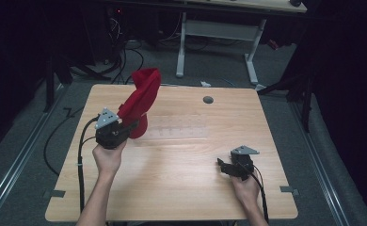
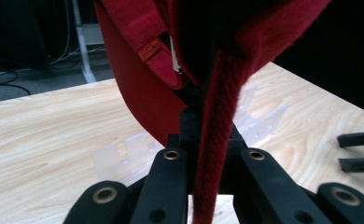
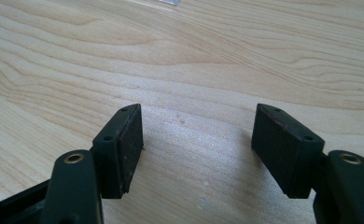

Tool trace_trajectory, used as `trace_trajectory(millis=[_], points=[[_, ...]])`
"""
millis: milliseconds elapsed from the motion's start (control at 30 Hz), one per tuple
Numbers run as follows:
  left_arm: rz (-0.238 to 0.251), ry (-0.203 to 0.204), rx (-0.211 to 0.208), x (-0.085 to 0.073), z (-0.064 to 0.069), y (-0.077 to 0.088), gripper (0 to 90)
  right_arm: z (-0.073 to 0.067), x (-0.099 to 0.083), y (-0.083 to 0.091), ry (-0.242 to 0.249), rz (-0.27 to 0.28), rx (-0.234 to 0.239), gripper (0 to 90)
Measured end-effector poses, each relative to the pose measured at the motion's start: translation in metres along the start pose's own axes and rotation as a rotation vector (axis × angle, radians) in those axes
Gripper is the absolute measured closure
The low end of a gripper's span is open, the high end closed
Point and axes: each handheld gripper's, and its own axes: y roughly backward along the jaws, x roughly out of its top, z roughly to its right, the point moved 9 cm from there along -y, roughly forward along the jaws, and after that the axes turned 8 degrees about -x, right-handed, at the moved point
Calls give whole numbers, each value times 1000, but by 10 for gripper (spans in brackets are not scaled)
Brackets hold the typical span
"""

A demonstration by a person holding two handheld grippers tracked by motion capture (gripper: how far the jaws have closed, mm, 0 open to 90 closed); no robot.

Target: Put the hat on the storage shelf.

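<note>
1. Red fleece-like cloth garment (image 1: 140, 96), soft and folded, lifted off the light wooden table (image 1: 181, 188) at its left-far part, rising up and twisting toward the far side, lower bulge hanging just over the tabletop.
2. Seen in the left gripper view as a thick red seam or edge (image 2: 216, 154) running down between the two black jaws, with a small red tab and a white label (image 2: 173, 56) higher up inside the fold.
3. Left gripper (image 1: 125, 128), black with a grey three-cornered plate on top, clamped tight on that red edge, held in the left hand (image 1: 108, 157) above the left side of the table; black cable trailing down to the near-left.
4. Clear plastic tray-like piece (image 1: 179, 127), flat and ribbed, lying on the table just right of the cloth, near the middle; partly behind the cloth in the left gripper view.
5. Right gripper (image 1: 225, 165), also black with a grey plate, held by the right hand (image 1: 245, 188) low over the near-right part of the table, well apart from the cloth.
6. Jaws of it spread wide in the right gripper view, pads (image 3: 131, 144) facing each other over bare wood grain, nothing between them.
7. Small round grey grommet (image 1: 208, 100) set in the table toward the far edge.
8. Beyond the table: grey floor, white legs of another desk (image 1: 252, 61), dark cables.
</note>
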Motion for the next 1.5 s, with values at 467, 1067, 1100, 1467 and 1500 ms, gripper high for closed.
trace_trajectory(millis=[467, 1067, 1100, 1467, 1500], points=[[25, -40, 68, 0, -28, -19, 852, 0, 0, 0, 5, 1, 0, 335], [17, -63, 122, -12, -47, -30, 851, -1, 0, 0, 6, 0, 0, 334], [20, -58, 128, -14, -49, -30, 851, -1, 0, 0, 6, 0, 0, 334], [45, -34, 131, -17, -51, -30, 850, -1, 0, 0, 7, 0, -1, 333], [47, -35, 132, -17, -51, -30, 850, -1, 0, 0, 7, 0, -1, 333]])
